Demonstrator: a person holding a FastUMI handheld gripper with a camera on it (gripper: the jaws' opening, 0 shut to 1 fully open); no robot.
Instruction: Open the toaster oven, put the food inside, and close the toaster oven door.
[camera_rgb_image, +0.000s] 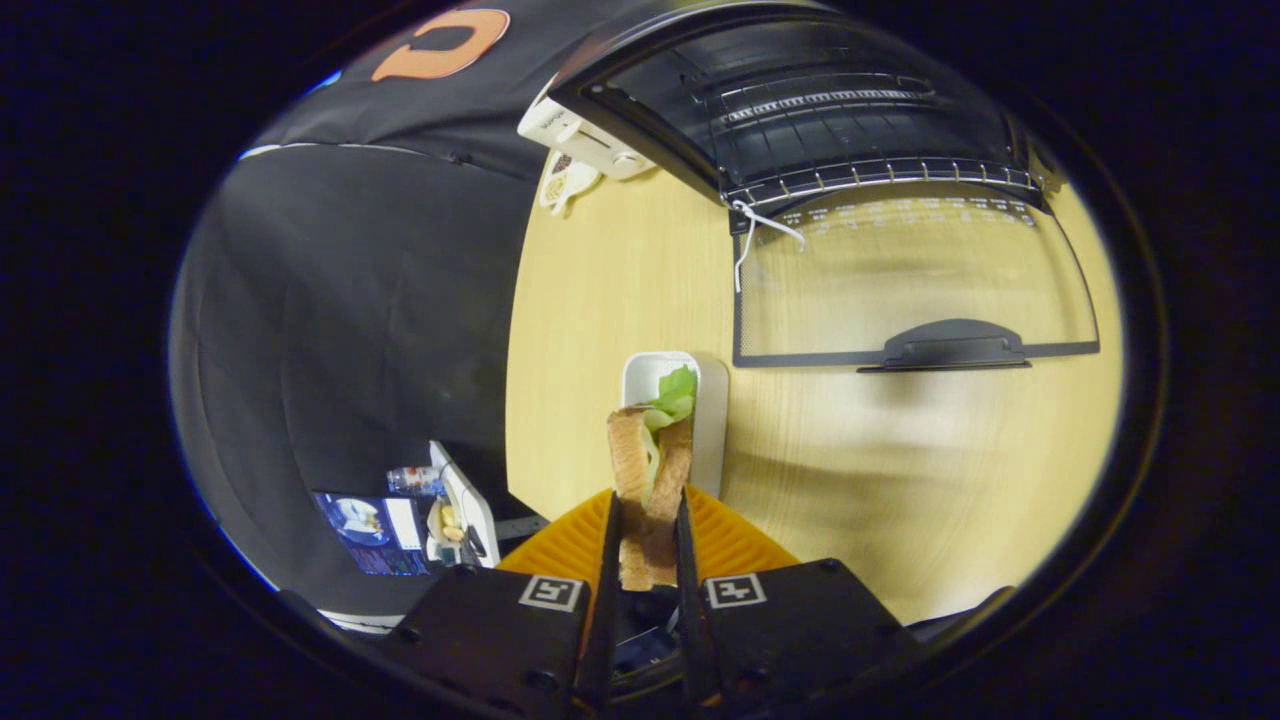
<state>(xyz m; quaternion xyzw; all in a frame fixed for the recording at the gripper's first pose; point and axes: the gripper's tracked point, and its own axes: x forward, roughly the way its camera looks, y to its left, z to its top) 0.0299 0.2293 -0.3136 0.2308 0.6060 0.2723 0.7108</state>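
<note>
- The tongs (648, 520) are closed on a toasted-bread sandwich with green lettuce (652, 470); both fingers press its sides, and it stands on edge between them, lifted above the pale wooden counter (900, 480).
- Lettuce pokes out of the sandwich's far end, over a white rectangular dish (712, 400) that rests on the counter just beyond the fingertips.
- Further ahead stands the black toaster oven (800, 100), its cavity open, with a wire rack (880, 172) visible at the front of the opening.
- The oven's glass door with a black frame (910, 270) is folded down flat toward the tongs; its black handle (948, 345) sits at the near edge, well apart from the sandwich.
- A thin white cord (752, 235) hangs at the door's hinge corner.
- Beside the oven lies a white box-shaped device (580, 140) on the counter.
- Below the counter's edge, a lit screen (370, 530) and a small plastic bottle (412, 482) show.
</note>
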